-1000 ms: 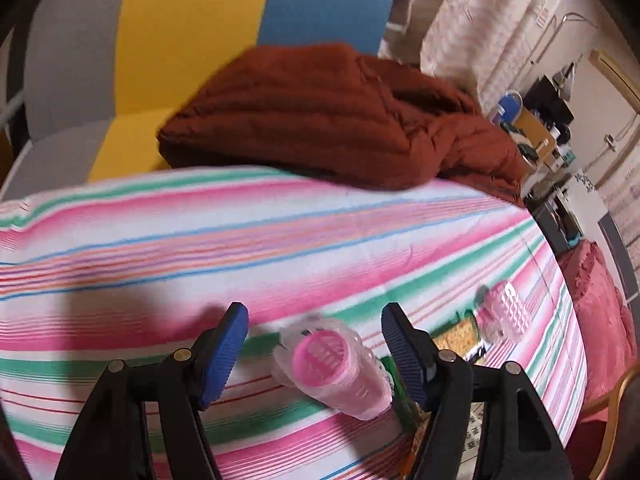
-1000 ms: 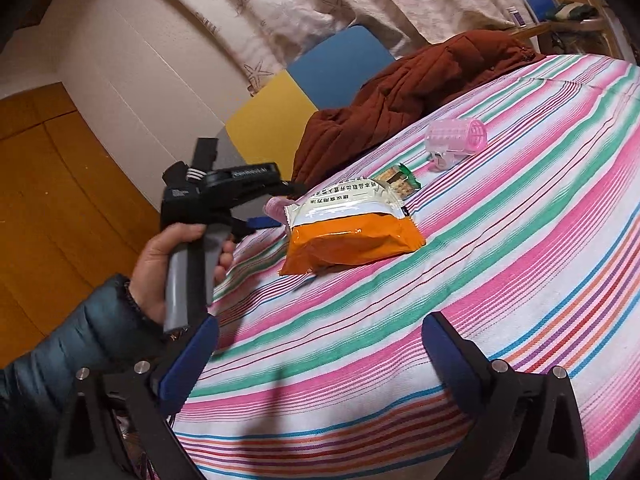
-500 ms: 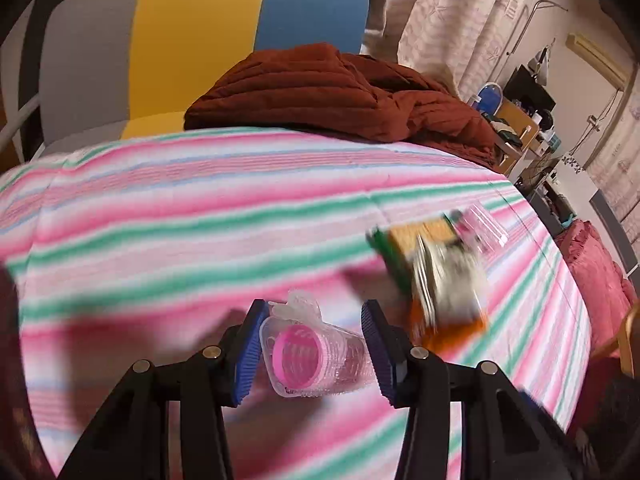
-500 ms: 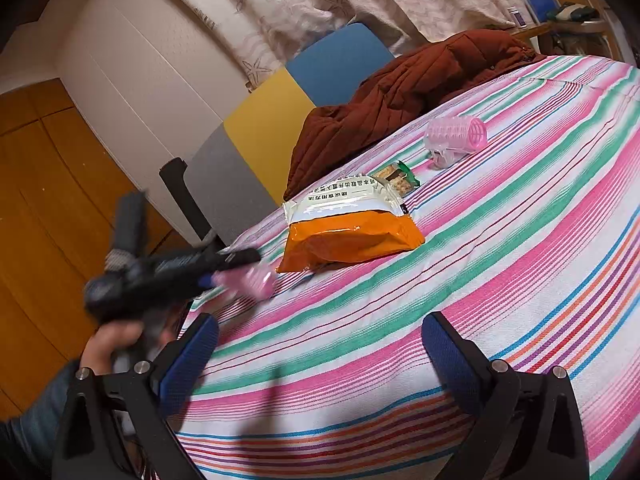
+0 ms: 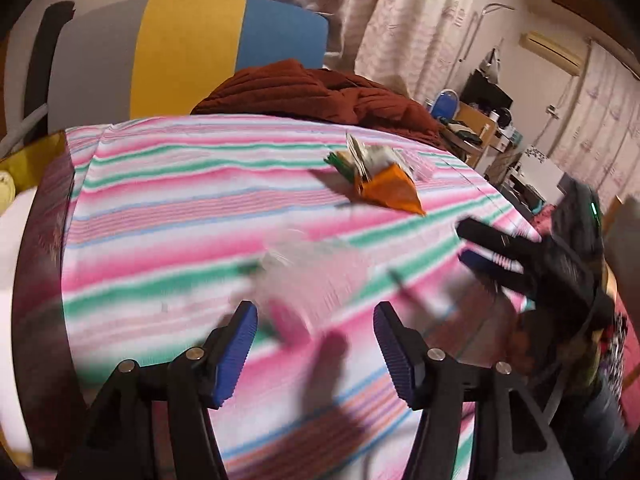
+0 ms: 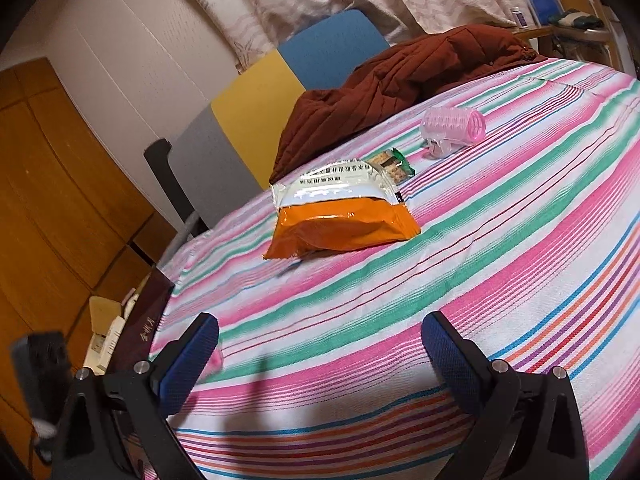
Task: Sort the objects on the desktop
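Left wrist view: we see the left gripper (image 5: 316,336) at the bottom centre of the frame, its two blue pads spread wide and gripping nothing. Just beyond and between them, in the lower middle, lies a blurred pink hair roller (image 5: 308,284) on the striped tablecloth (image 5: 168,208); we cannot tell whether it rests flat or is in motion. In the upper right of centre sits an orange and white snack bag (image 5: 386,186), with a small green packet (image 5: 340,160) touching its far side. A rust-red jacket (image 5: 320,96) is heaped at the far edge of the table, in front of a grey, yellow and blue chair (image 5: 180,52).

Right wrist view: we see the right gripper (image 6: 320,360) at the bottom of the frame, its pads likewise far apart and empty, above the near edge of the cloth. A second pink roller (image 6: 454,124) lies in the upper right, well apart from the bag at centre.
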Tool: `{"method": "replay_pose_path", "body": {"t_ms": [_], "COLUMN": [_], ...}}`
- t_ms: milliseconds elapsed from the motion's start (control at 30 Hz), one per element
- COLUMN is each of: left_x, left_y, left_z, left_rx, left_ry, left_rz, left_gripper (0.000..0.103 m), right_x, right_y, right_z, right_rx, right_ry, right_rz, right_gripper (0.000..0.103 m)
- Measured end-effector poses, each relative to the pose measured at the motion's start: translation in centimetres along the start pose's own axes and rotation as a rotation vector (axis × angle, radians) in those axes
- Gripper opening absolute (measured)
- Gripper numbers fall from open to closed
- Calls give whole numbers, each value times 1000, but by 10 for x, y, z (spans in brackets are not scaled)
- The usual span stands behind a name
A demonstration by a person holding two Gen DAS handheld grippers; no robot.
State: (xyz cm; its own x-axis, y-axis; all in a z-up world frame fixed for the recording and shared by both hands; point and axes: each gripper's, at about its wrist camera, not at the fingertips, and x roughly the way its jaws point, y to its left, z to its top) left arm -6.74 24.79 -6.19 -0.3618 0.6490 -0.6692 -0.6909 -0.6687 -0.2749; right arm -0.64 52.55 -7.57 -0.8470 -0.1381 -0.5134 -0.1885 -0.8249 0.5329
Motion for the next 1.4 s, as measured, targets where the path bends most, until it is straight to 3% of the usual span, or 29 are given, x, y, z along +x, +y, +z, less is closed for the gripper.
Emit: {"method": "replay_pose_path", "body": {"t_ms": [167, 367, 500, 667, 867, 1400], "left_x": [-9, -8, -6, -6, -7, -10], "left_y": [11, 26, 25, 26, 27, 30], "left_z": [-9, -10, -10, -12, -15, -17], "left_rx": [-35, -104, -102, -102, -106, -116], "left_ry": [-36, -63, -65, -69, -73, -80], "left_rz": [-81, -169, -174, -180, -188, -208], "left_gripper": [64, 64, 65, 65, 65, 66], "right_x": [9, 27, 59, 93, 114, 34], "right_y": [6, 11, 11, 1, -1, 46], "right_z": [16, 75, 112, 138, 122, 18], "right_rx": [-24, -57, -106, -95, -64, -260], "right_ry": [61, 27, 59, 109, 249, 318], "right_rz": [-42, -72, -130, -127, -24, 29], "right_gripper": [103, 103, 103, 103, 103, 103]}}
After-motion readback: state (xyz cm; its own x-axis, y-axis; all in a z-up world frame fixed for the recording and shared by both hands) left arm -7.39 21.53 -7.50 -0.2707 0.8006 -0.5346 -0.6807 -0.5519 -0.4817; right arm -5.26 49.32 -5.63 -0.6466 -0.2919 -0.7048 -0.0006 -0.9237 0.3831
